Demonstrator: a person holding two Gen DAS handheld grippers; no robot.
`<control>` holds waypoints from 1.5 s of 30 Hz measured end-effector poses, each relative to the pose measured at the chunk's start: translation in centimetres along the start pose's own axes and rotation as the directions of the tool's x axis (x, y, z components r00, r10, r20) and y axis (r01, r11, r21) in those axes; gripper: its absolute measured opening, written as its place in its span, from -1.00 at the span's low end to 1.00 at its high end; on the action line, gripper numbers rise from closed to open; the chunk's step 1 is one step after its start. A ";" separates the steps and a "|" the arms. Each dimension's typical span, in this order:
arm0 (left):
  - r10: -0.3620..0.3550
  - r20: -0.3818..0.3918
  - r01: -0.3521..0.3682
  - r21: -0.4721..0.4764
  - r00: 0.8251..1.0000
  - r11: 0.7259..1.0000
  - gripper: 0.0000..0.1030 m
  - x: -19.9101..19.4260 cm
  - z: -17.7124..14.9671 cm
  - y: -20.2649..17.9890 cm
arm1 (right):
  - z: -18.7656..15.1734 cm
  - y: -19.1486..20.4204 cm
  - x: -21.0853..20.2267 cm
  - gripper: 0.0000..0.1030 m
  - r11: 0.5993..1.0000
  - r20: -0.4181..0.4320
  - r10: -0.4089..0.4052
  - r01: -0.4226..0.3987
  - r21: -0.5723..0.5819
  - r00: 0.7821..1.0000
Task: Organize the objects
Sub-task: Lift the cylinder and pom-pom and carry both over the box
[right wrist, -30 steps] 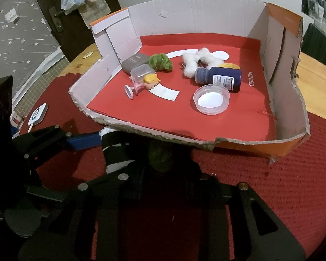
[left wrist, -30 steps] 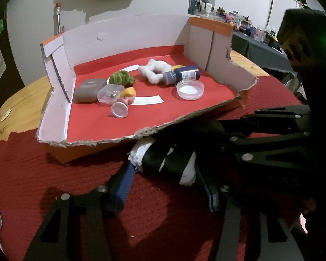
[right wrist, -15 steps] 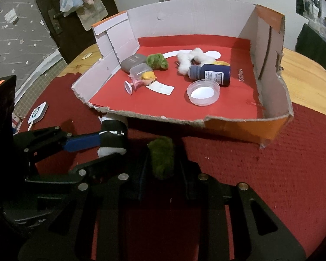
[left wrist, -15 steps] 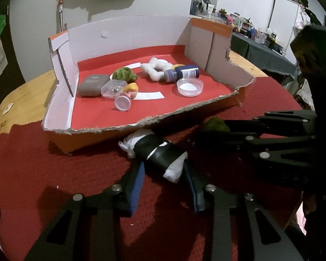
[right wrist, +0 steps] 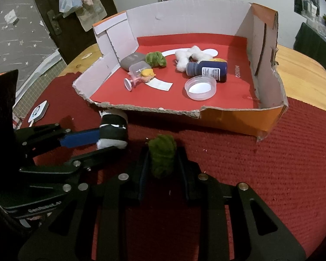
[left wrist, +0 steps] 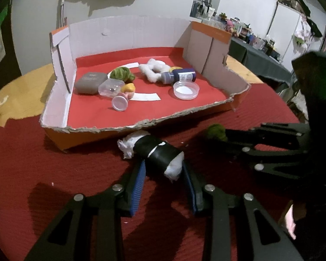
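A white bundle wrapped in black tape [left wrist: 156,150] sits crosswise in my left gripper [left wrist: 163,163], whose blue pads are shut on it just in front of the torn cardboard box [left wrist: 128,32]. The right wrist view shows the same bundle [right wrist: 113,130] at the left. My right gripper [right wrist: 162,159] is shut on a green fuzzy ball [right wrist: 162,152] over the red cloth [right wrist: 271,163]. That ball [left wrist: 215,130] also shows at the right in the left wrist view.
On the box's red floor lie a grey case [left wrist: 89,82], another green ball [left wrist: 121,75], a small doll [left wrist: 128,89] beside a clear tub, a white fluffy piece [left wrist: 152,71], a blue bottle [left wrist: 180,76] and a clear lid [left wrist: 185,90]. A small white tag [right wrist: 39,111] lies left.
The left jaws have closed from wide apart onto the taped bundle. Both grippers have drawn back a little from the box's front edge, each with its object.
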State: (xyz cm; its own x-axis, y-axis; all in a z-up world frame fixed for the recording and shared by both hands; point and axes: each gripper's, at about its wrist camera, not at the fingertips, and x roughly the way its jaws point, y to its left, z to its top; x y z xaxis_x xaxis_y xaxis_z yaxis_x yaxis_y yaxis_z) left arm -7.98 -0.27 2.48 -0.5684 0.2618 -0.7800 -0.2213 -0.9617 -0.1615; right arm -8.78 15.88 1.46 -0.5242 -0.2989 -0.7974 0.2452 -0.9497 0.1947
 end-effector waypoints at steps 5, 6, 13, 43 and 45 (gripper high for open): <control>0.023 -0.004 -0.023 -0.027 1.000 0.999 -0.06 0.4 0.4 0.2 | -0.2 0.2 0.2 -0.52 0.999 -0.010 -0.035 0.034 -0.020 0.999; 0.027 -0.004 -0.028 -0.035 1.000 0.999 -0.04 0.5 0.5 0.3 | -0.2 0.3 0.2 -0.52 0.999 -0.009 -0.041 0.041 -0.025 0.999; 0.028 -0.014 -0.029 -0.068 1.000 0.997 0.05 1.3 1.2 0.6 | 0.1 0.2 0.5 -0.52 0.998 -0.003 -0.053 0.053 -0.025 0.999; 0.059 0.013 -0.060 0.029 0.998 0.998 0.15 1.2 0.6 0.4 | -0.2 0.2 0.3 -0.49 0.998 0.005 -0.043 0.043 -0.037 0.999; 0.057 0.017 -0.058 0.035 0.998 0.998 0.13 1.2 0.5 0.3 | -0.2 0.4 0.3 -0.51 0.999 0.004 -0.037 0.037 -0.038 0.999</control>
State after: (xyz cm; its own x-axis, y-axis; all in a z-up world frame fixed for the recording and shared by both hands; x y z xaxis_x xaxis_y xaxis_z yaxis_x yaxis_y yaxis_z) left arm -9.15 -0.20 1.81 -0.5938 0.2075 -0.7774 -0.2153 -0.9719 -0.0949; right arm -8.63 15.47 1.18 -0.5365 -0.2636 -0.8017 0.2560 -0.9560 0.1431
